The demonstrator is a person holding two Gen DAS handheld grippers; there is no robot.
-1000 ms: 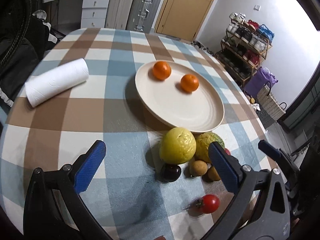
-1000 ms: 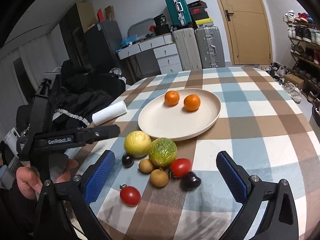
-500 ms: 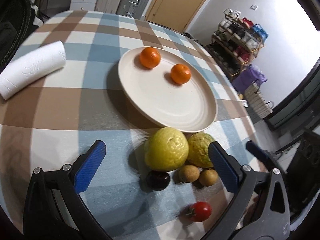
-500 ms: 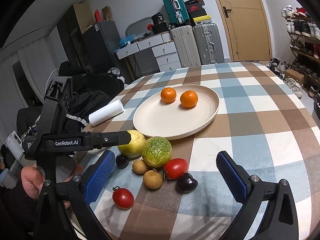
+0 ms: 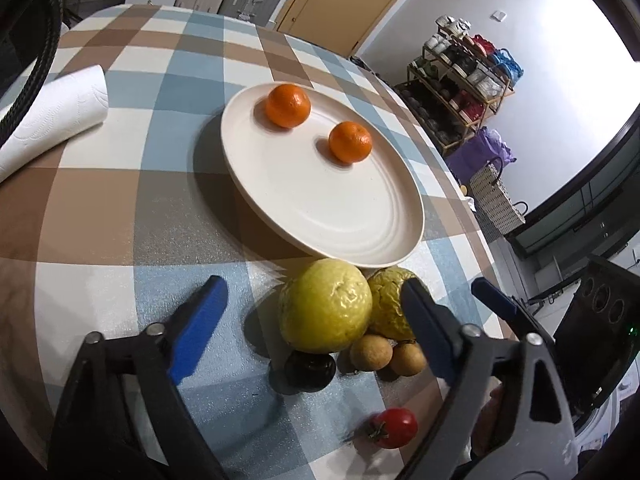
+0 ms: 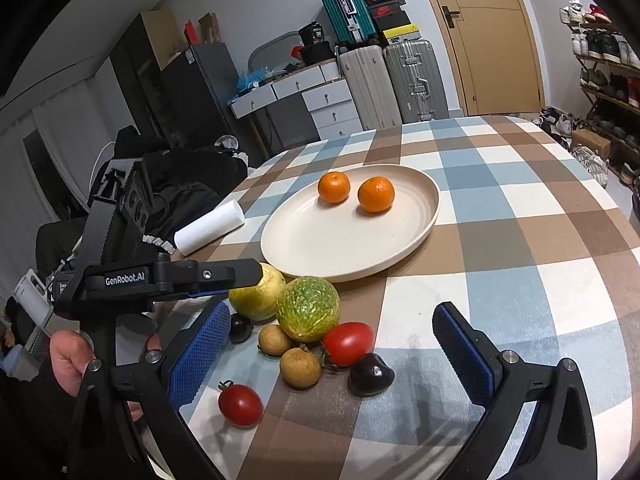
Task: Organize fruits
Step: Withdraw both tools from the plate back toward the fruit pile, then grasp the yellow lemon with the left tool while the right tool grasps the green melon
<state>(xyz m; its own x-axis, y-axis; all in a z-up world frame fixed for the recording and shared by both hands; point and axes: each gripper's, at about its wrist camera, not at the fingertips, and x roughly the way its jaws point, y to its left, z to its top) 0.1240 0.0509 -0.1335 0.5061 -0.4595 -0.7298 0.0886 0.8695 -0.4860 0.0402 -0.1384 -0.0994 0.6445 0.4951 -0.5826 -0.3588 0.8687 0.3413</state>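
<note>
**Jaws apart over a heap of fruit**

Jaws of the left gripper [image 5: 316, 320] have just been closing around the yellow fruit [image 5: 325, 306], pads not visibly touching it. The right gripper [image 6: 332, 344] stands wide with nothing clamped.

Nearest on the checked table [image 6: 520, 216] lie 2 red tomatoes [image 6: 240, 399] and 2 dark, glossy fruits [image 6: 371, 374], then 2 small brown round fruits [image 6: 300, 367]. Behind them sits 1 wrinkled green-yellow fruit [image 6: 308, 308] touching the yellow one, which the left gripper partly hides in the right wrist view. Further off, 1 round cream plate [image 5: 320, 208] carries 2 oranges [image 5: 288, 105], apart from each other. 1 white paper roll [image 5: 52, 116] is cut off at the left wrist view's edge.
</note>
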